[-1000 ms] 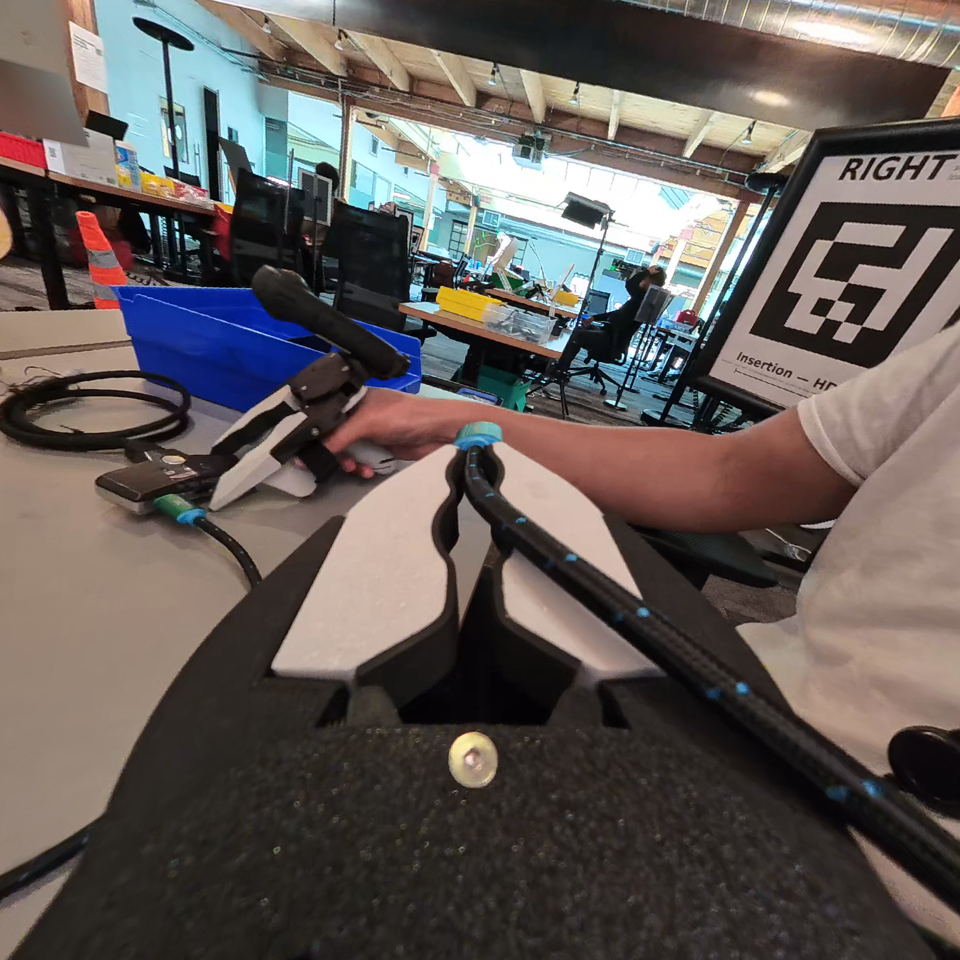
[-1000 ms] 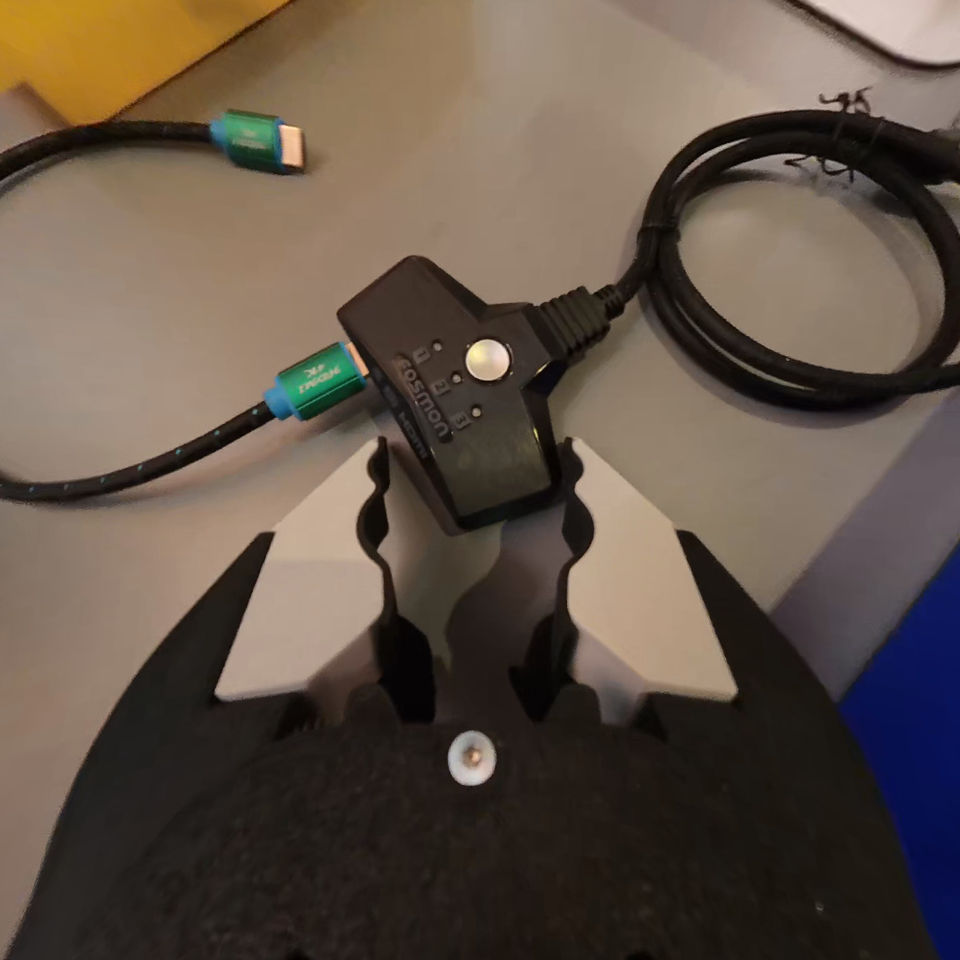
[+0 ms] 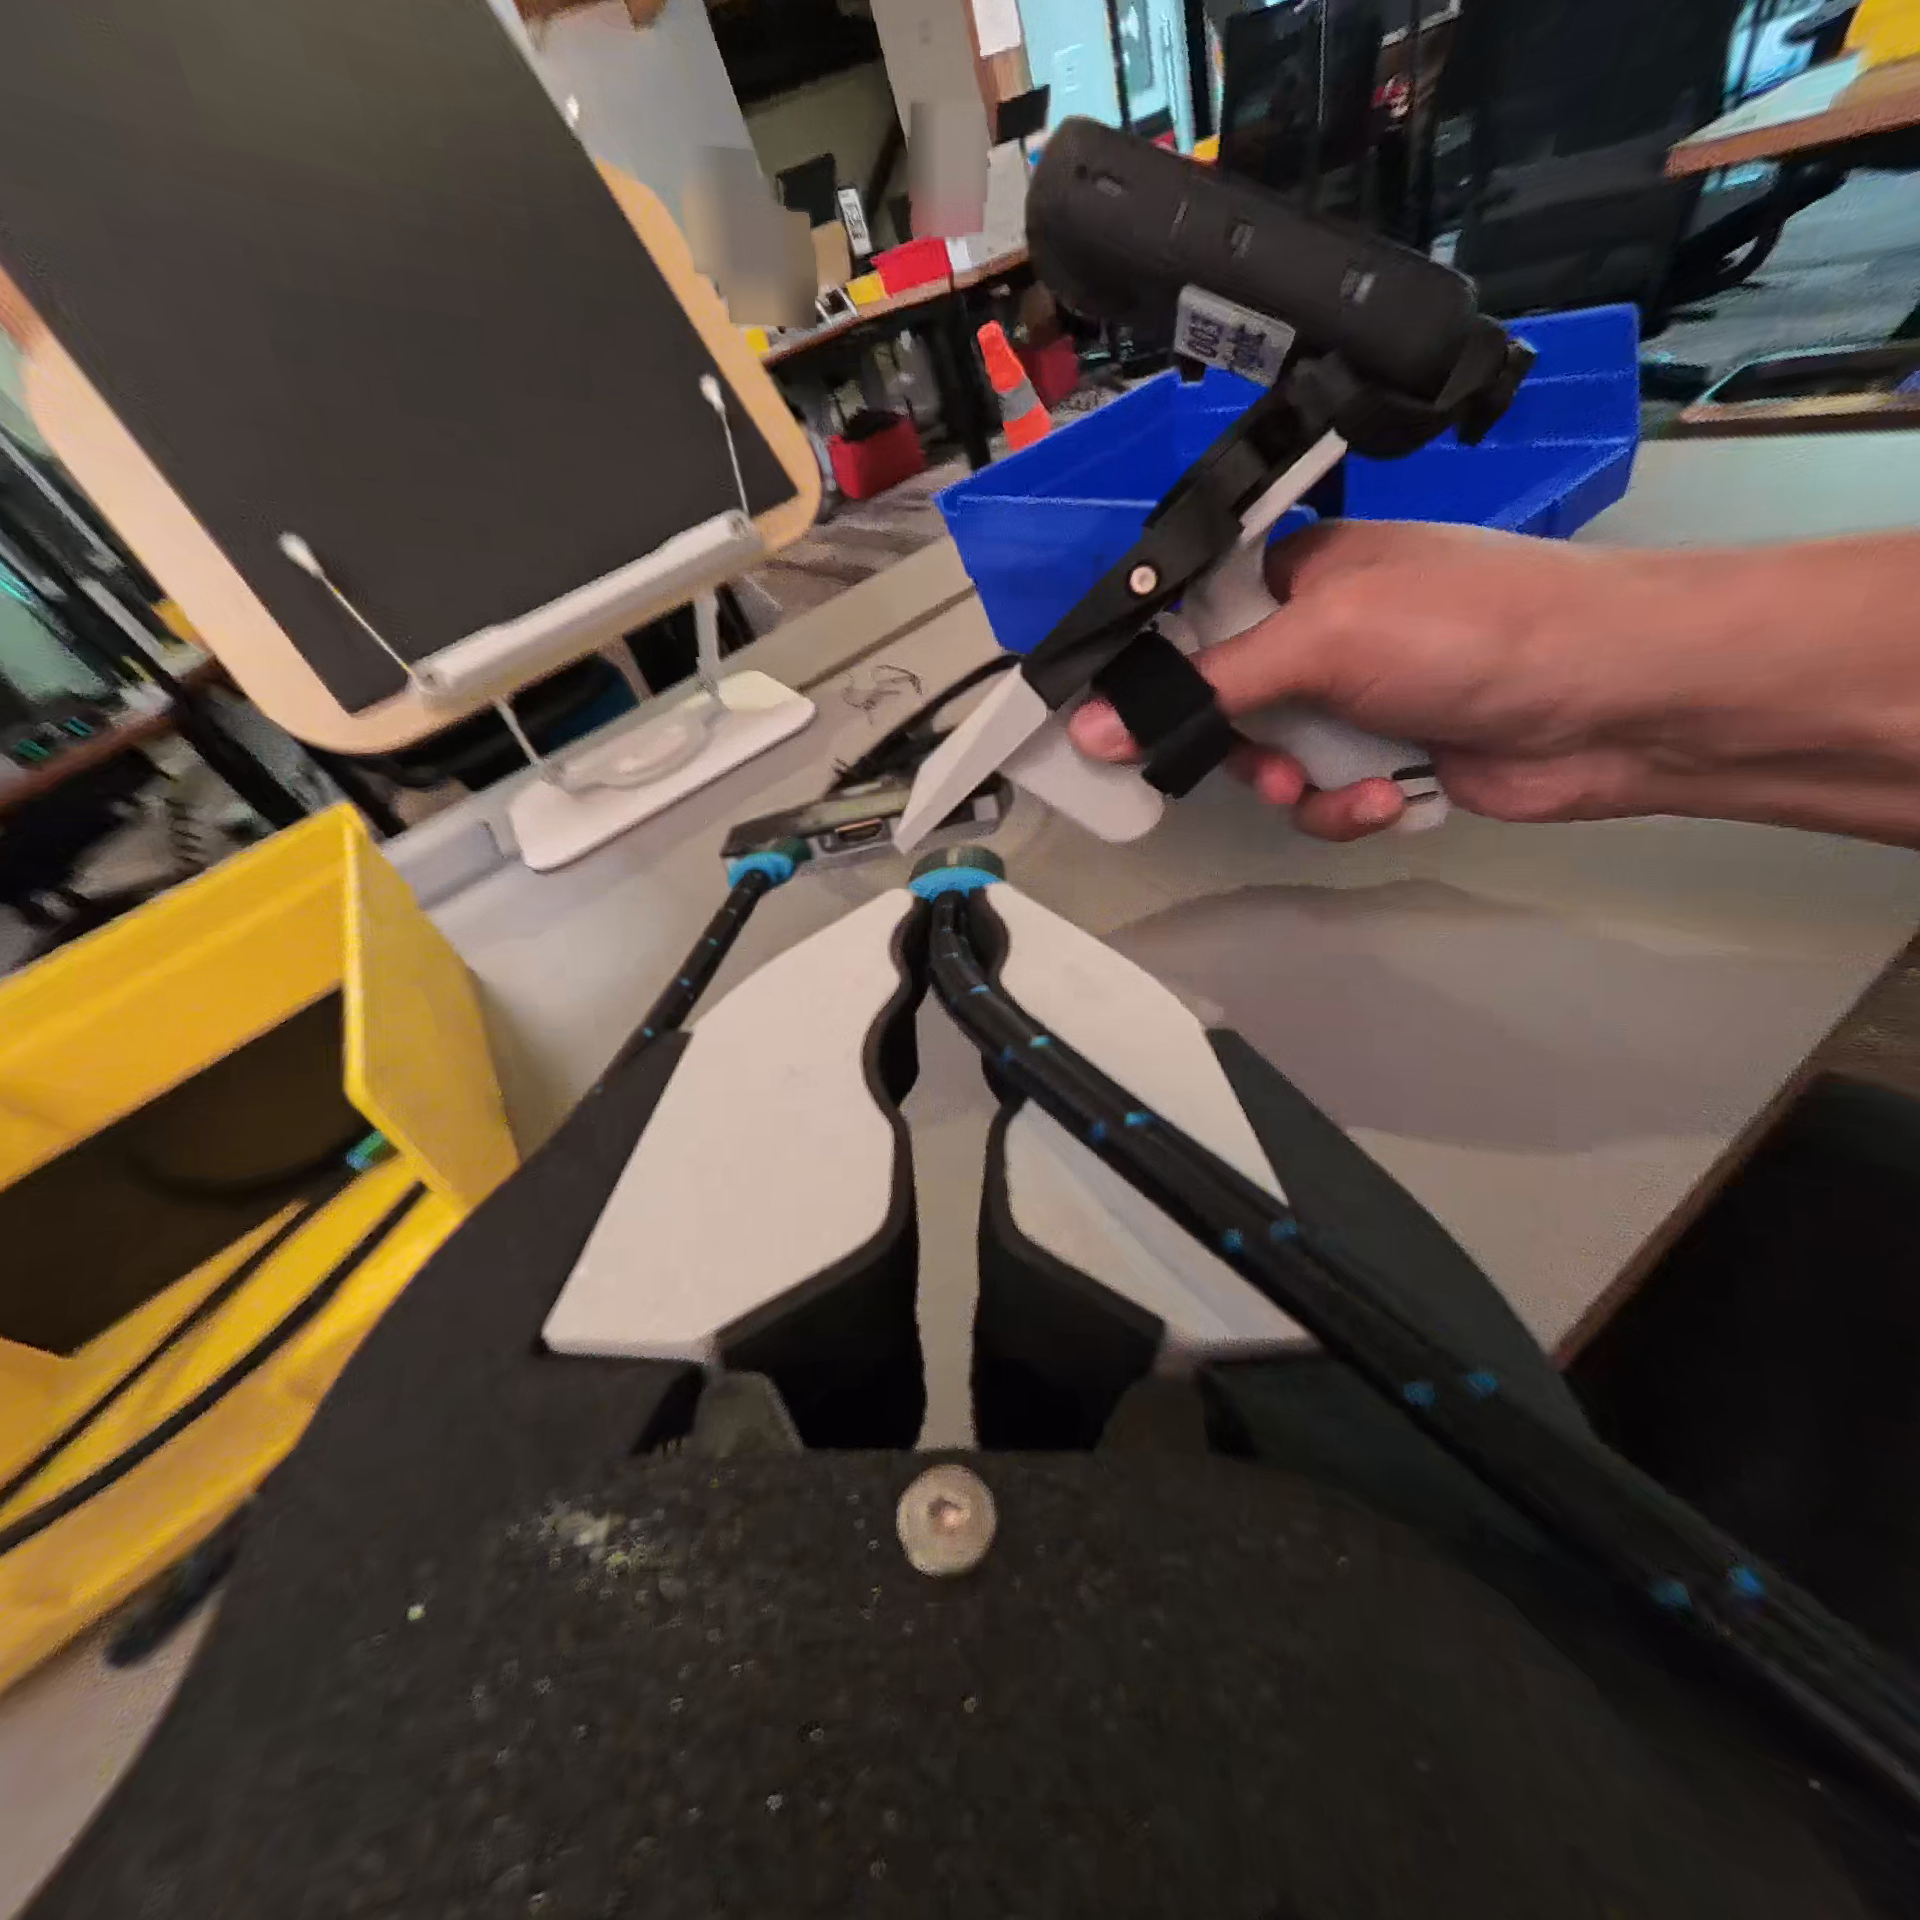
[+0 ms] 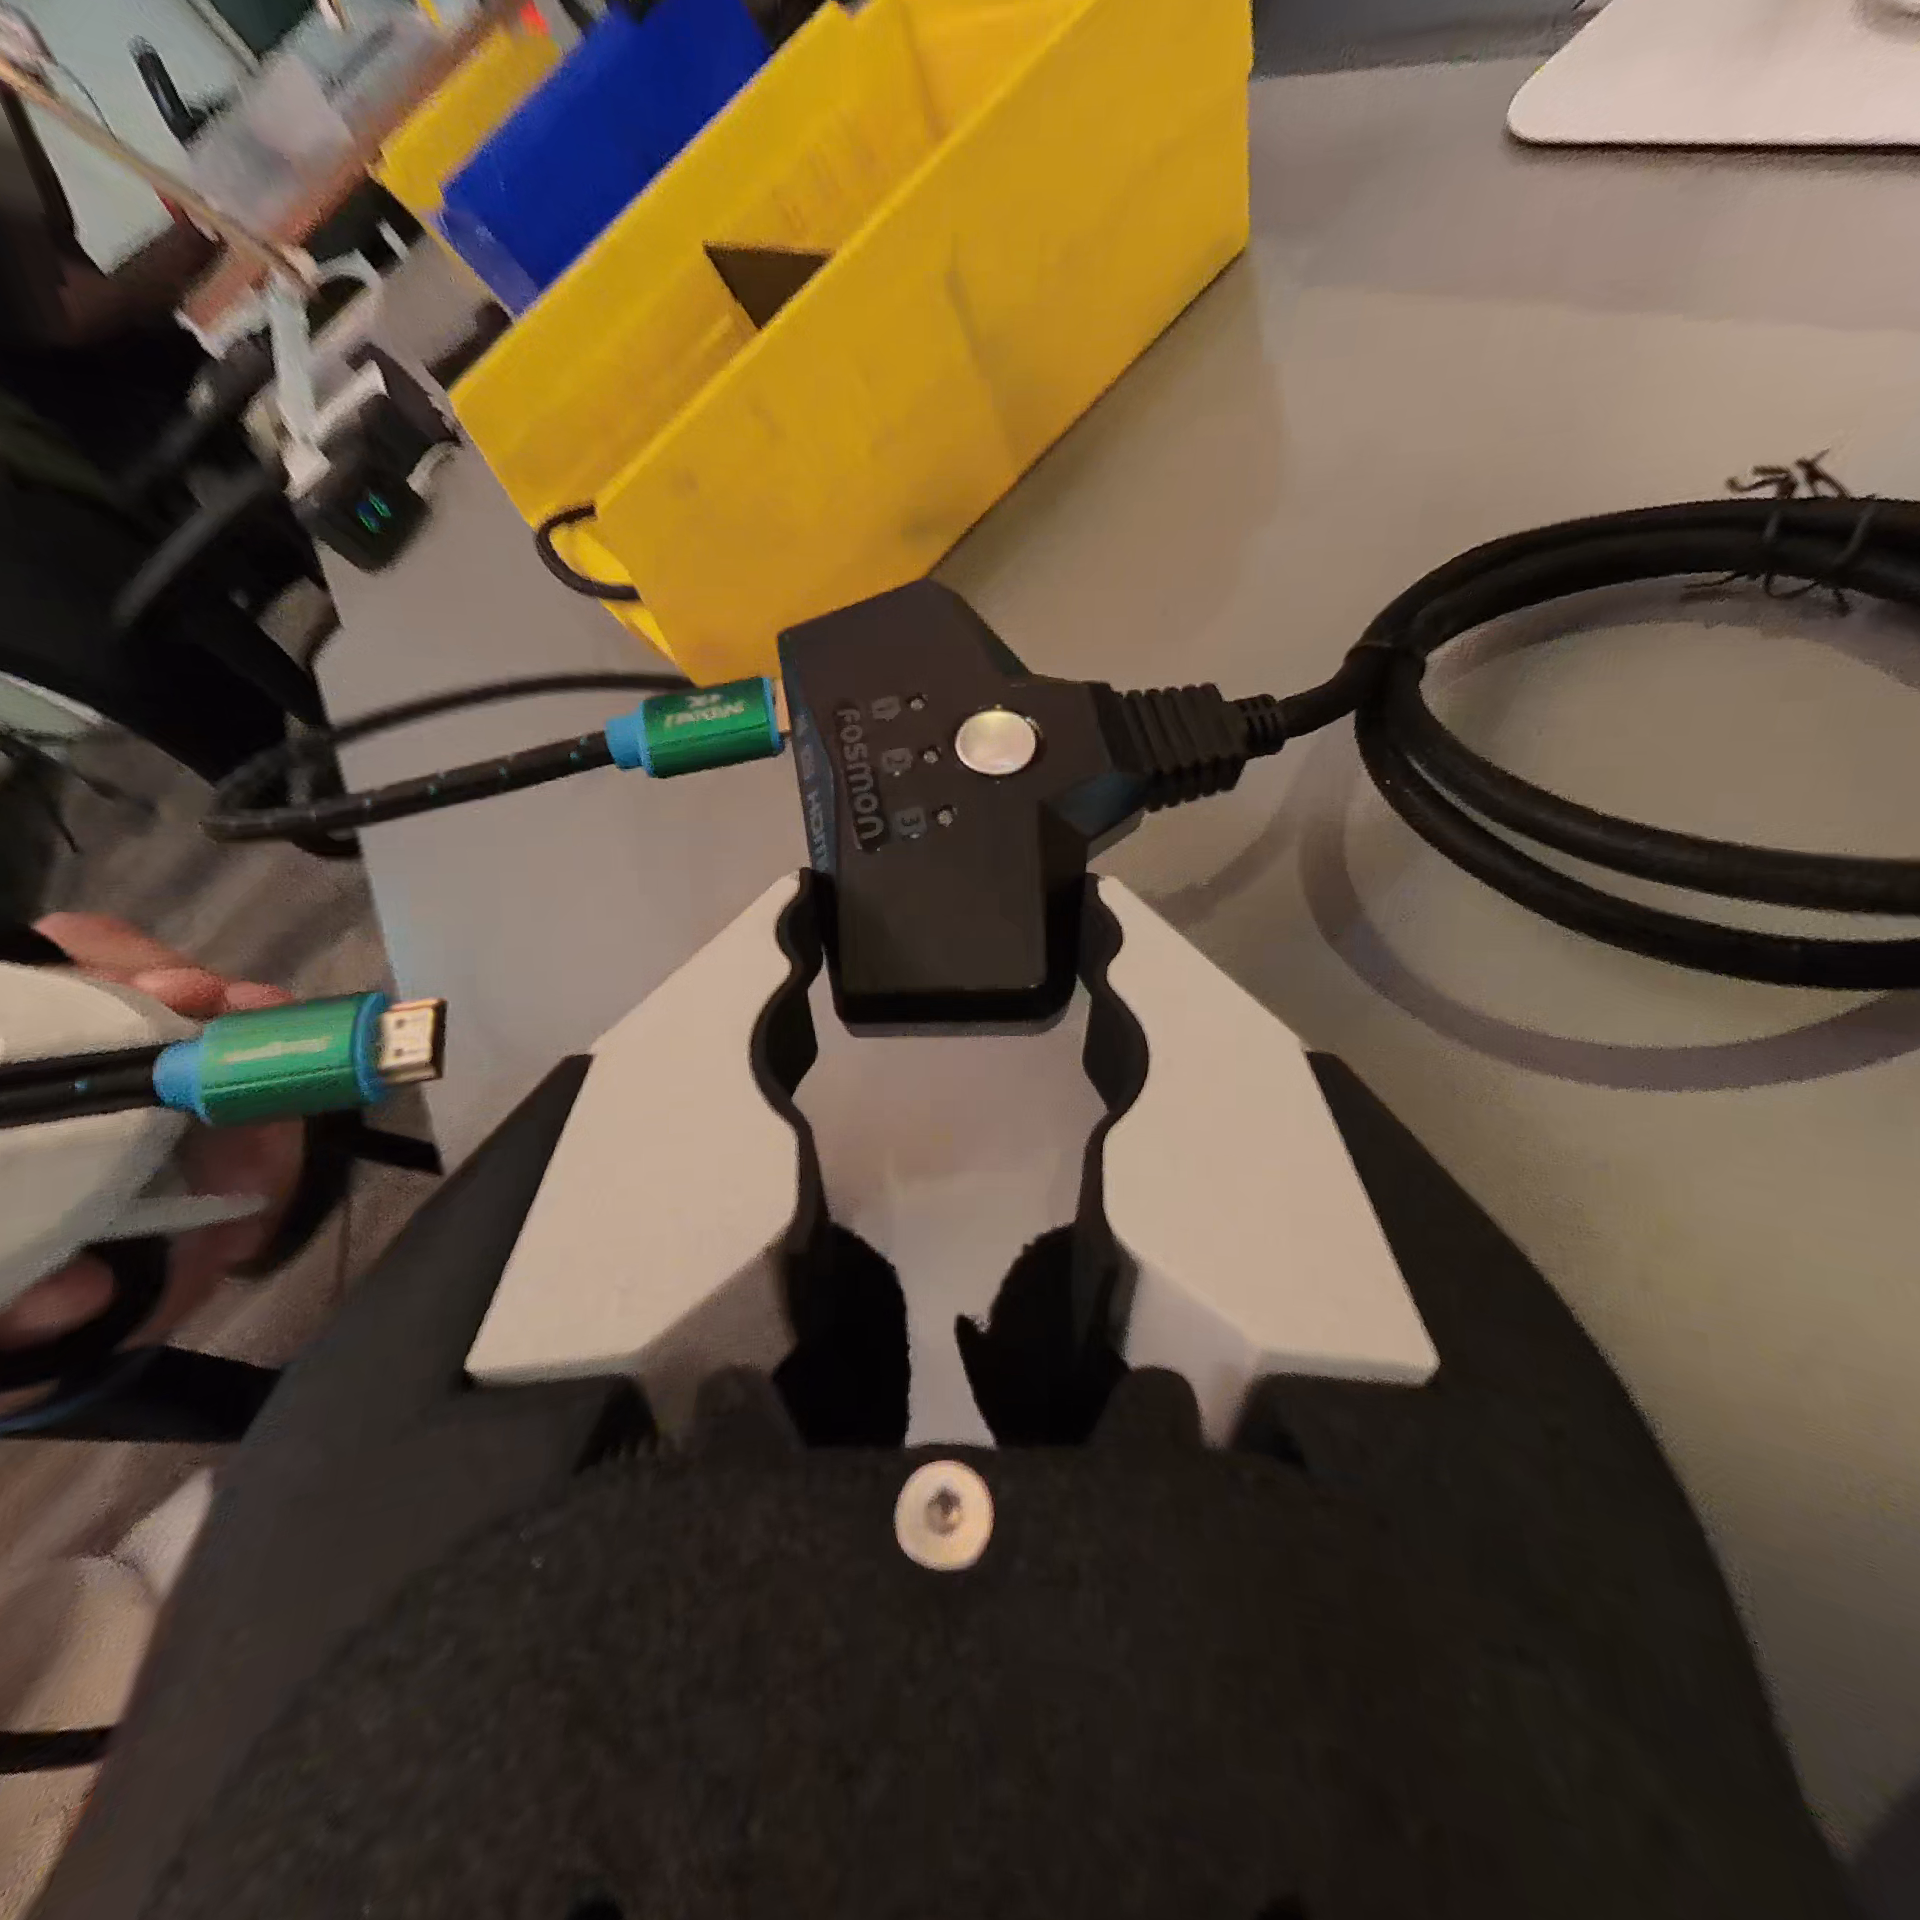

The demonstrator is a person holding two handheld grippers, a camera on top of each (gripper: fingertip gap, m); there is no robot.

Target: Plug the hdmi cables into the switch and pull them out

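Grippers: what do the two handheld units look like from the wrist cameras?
Both match: the left gripper and right gripper each have two pale grey, wedge-shaped fingers with wavy black inner pads, on a black, speckled, foam-like body with one silver screw at its centre. Seen from the left wrist view, the right one has a white pistol handle, a black finger strap and a black cylinder on top.

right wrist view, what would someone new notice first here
Probably the black switch at centre, clamped at its near end by the right gripper, with one green-shelled hdmi plug already seated in its left side. Next, the second green plug at lower left, free in the air and held by the left gripper. Behind stands a bright yellow bin.
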